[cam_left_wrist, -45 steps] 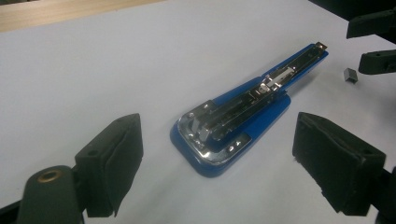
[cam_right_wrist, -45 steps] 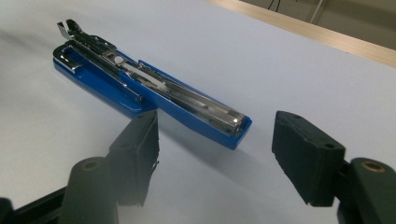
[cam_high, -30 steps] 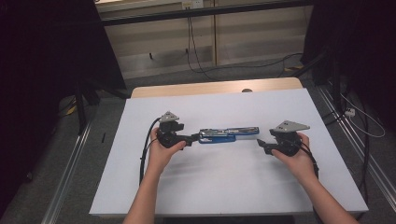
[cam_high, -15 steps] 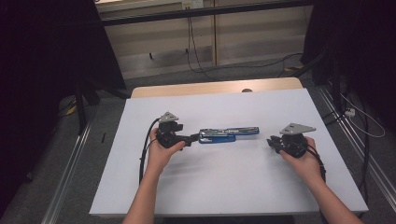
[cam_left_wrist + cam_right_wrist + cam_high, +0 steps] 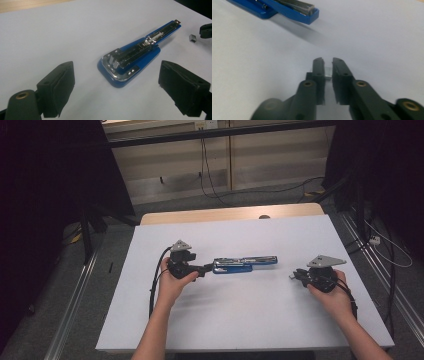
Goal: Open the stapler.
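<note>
On the near side of the white desk the person's two forearms come in. The right hand-held gripper is pinched together on a small strip of staples, well apart from the blue stapler. The left hand-held gripper has its jaws spread wide, just at the stapler's hinge end. The stapler lies opened flat mid-desk, its metal magazine facing up.
</note>
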Available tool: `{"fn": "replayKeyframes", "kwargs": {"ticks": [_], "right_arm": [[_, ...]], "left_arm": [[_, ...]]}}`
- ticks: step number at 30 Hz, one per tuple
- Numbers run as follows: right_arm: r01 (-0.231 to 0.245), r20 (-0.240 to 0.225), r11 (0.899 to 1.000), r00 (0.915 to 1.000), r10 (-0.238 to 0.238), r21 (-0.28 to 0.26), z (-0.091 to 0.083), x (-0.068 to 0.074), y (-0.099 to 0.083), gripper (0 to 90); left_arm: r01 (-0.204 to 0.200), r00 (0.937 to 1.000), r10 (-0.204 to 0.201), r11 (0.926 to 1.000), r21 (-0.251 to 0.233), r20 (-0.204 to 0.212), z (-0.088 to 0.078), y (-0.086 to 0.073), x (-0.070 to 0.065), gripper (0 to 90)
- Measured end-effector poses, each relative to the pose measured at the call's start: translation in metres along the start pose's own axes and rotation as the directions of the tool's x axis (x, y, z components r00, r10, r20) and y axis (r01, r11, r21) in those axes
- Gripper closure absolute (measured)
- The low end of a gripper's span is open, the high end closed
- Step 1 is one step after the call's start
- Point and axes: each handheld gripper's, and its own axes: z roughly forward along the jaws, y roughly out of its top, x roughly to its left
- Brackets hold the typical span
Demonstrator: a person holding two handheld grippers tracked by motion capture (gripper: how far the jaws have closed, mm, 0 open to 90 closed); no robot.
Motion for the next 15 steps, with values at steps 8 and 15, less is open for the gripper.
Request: {"fn": "replayKeyframes", "kwargs": {"ticks": [8, 15], "right_arm": [[0.003, -0.036, 1.000, 0.9994, -0.002, 0.028, 0.003, 0.004, -0.008, 90.0], [0.027, -0.041, 0.999, 0.9989, -0.025, 0.032, 0.008, 0.010, -0.007, 90.0]], "left_arm": [[0.004, 1.0000, -0.004, 1.0000, -0.006, -0.004, -0.002, 0.000, 0.001, 13.8], [0.001, 1.0000, -0.001, 1.0000, -0.006, -0.007, -0.002, 0.000, 0.001, 13.8]]}}
